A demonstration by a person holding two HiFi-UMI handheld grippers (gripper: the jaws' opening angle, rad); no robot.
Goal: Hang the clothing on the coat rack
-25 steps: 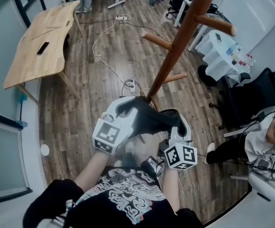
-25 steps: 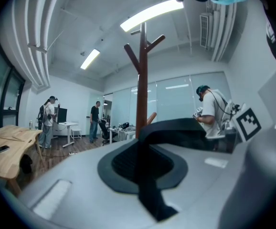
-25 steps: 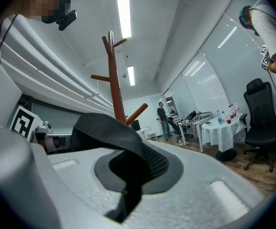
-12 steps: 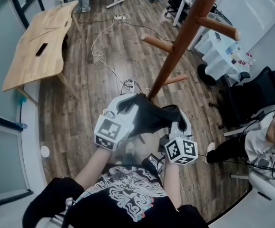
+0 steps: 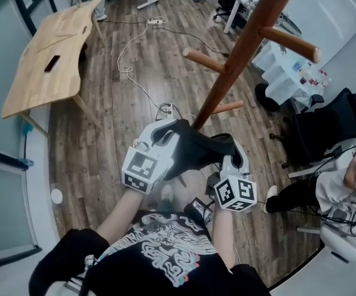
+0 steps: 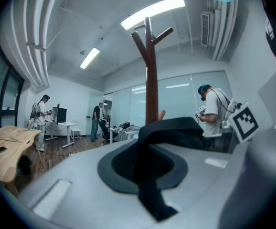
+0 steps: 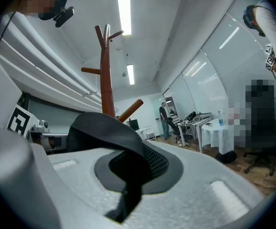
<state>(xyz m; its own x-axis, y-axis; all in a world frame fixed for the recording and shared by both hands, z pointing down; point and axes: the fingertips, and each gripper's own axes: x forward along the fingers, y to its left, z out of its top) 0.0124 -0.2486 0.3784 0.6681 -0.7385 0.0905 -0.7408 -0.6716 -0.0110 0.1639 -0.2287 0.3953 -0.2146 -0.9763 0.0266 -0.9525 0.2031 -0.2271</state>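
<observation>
Carry step: I've L gripper (image 5: 161, 139) & R gripper (image 5: 232, 155) pinching black cloth garment (image 5: 196, 152) near brown wooden coat rack (image 5: 242, 48); next, I reckon: lift onto peg (image 5: 206, 60).

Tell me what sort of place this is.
Most likely an open office or lab: a wooden desk, a black office chair and glass partition walls, with cables trailing over the plank floor.

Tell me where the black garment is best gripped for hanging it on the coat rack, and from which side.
At two separated folds, as now: left gripper and right gripper each pinch the black garment from the person's side. The cloth spans between them facing the coat rack, so that span can probably drape over a peg.
</observation>
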